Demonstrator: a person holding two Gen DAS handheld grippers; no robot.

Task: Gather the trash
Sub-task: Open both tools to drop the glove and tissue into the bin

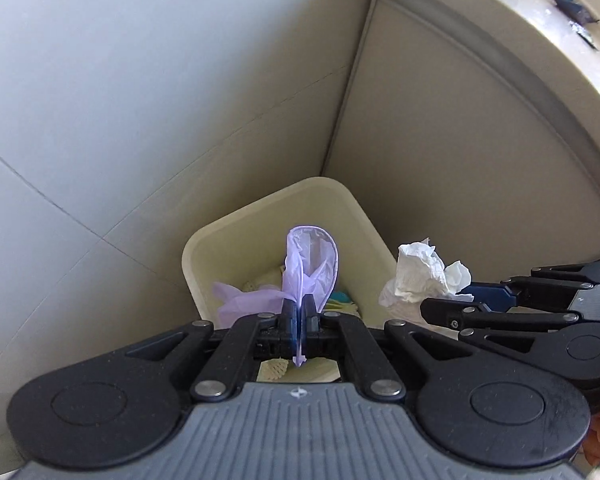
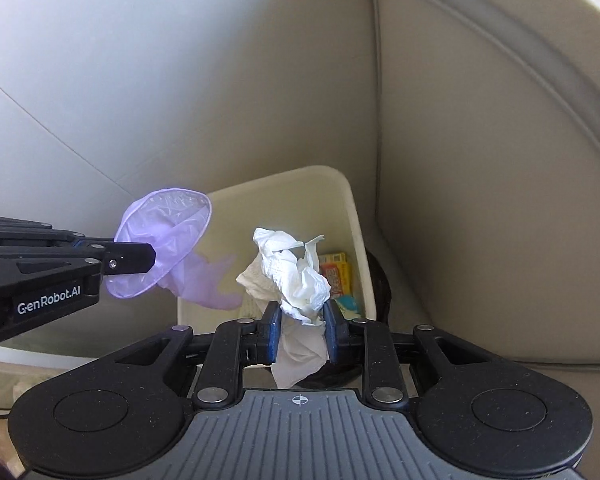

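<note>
My left gripper [image 1: 299, 312] is clamped tight on a purple glove [image 1: 306, 268], cuff up, fingers drooping over the bin [image 1: 204, 240]. Right gripper [image 2: 302, 330] is pinched on a crumpled white tissue [image 2: 296, 276], also held above the bin opening. Both sit side by side, w/ the bin tucked in the corner by the cabinet [image 1: 440, 140]. Inside the bin I see a yellow-orange packet [image 2: 336, 272] & other bits; can't make out more.
</note>
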